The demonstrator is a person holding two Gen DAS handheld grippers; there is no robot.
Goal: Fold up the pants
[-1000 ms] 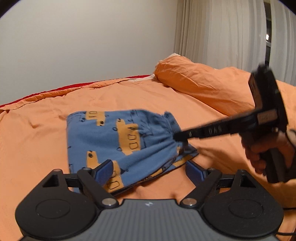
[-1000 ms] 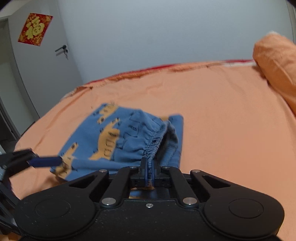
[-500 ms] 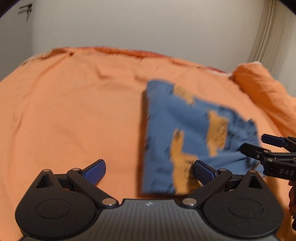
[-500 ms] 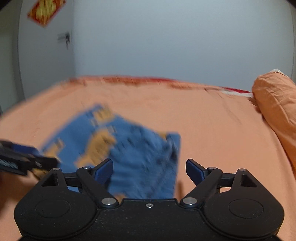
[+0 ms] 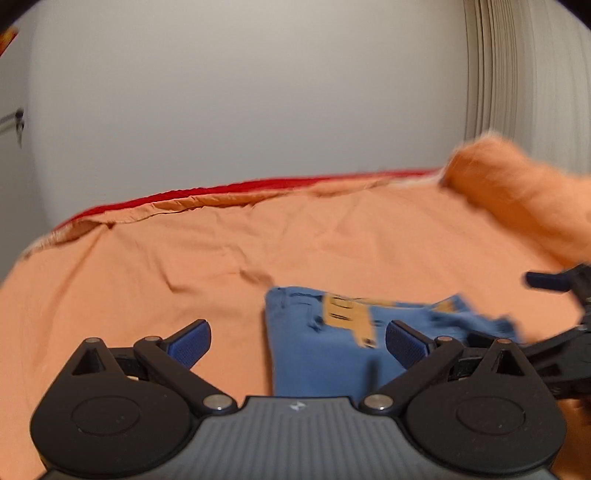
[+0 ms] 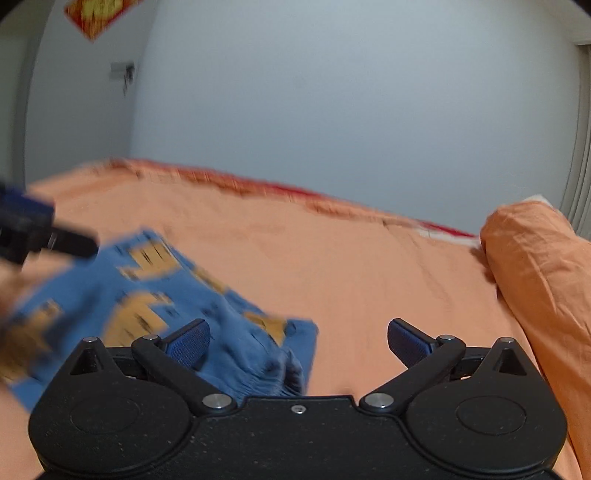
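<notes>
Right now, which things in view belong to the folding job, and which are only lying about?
Belong to the job:
- blue cotton pants with yellow vehicle print, lying folded on the bed
- left gripper, open
- right gripper, jaws opening, pressing on nothing

Only lying about:
- orange bed sheet
- orange pillow
- red and gold paper sign on the door
</notes>
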